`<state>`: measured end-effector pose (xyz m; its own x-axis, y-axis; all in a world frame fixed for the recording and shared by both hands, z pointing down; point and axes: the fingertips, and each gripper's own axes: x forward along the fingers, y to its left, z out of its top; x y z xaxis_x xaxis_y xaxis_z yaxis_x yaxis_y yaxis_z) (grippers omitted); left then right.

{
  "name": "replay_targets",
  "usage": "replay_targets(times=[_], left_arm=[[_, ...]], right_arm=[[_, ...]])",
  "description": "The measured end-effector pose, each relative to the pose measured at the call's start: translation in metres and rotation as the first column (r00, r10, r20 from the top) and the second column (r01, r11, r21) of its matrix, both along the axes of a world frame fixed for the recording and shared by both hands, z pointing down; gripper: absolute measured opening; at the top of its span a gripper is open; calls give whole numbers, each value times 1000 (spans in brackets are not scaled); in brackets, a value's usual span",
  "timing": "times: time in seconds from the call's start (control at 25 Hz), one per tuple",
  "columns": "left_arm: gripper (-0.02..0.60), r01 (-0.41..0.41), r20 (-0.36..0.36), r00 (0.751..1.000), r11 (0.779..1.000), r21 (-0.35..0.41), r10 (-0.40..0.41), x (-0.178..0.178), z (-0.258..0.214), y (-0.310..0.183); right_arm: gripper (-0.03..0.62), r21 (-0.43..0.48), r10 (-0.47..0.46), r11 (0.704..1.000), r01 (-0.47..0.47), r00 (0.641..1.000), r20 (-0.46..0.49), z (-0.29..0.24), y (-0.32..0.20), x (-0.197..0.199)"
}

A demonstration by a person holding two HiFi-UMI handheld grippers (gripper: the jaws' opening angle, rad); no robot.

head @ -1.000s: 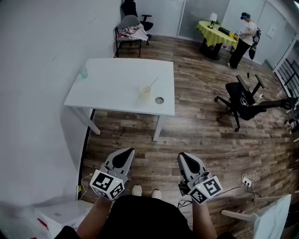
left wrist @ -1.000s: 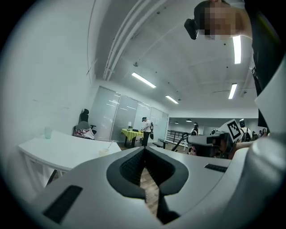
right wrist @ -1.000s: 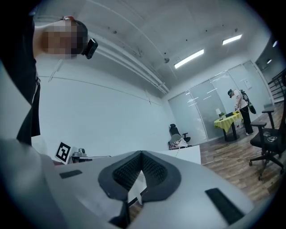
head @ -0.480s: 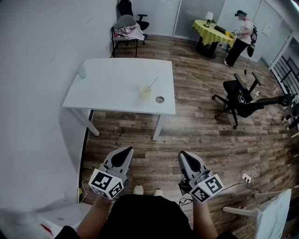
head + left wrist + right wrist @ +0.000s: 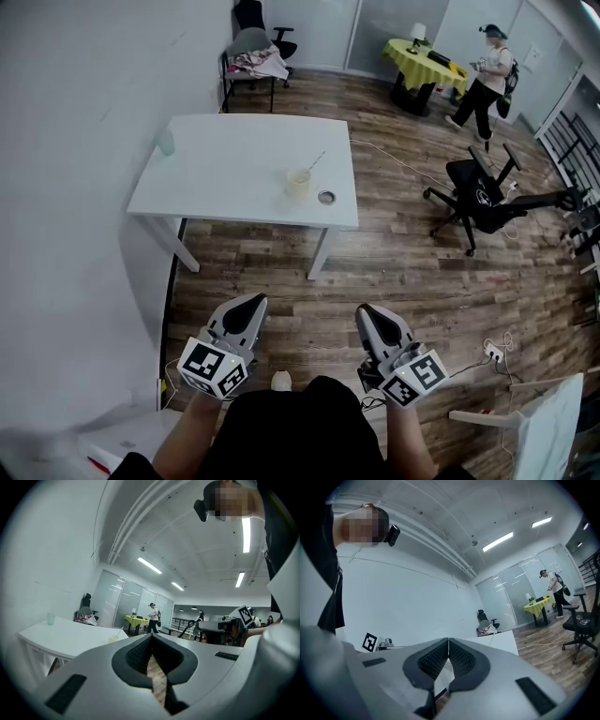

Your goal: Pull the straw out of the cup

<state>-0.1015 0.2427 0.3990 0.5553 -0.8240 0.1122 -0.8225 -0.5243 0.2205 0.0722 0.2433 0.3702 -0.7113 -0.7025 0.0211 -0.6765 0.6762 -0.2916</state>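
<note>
The left gripper (image 5: 251, 303) and the right gripper (image 5: 367, 312), jaws pressed together on nothing, are held low before the person, well apart from the cup (image 5: 298, 184) standing with its leaning straw (image 5: 316, 160) toward the right side of the white table (image 5: 216, 178). The cup looks light: with nothing steadying it, a slanted pull on the straw could tip it over.

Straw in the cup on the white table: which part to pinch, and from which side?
Pinch the straw on its bare upper length, above the rim of the cup. It leans up and to the right in the head view, so probably come in from the right, jaws across the shaft, and pull along that lean.
</note>
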Motion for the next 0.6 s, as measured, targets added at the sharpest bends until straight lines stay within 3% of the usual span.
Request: replay_targets(times=[0.6], left_arm=[[14, 23, 4, 1000, 1000, -14, -23, -31, 9, 8]], right_arm=[[21, -12, -23, 1000, 23, 1000, -19, 3, -1, -24]])
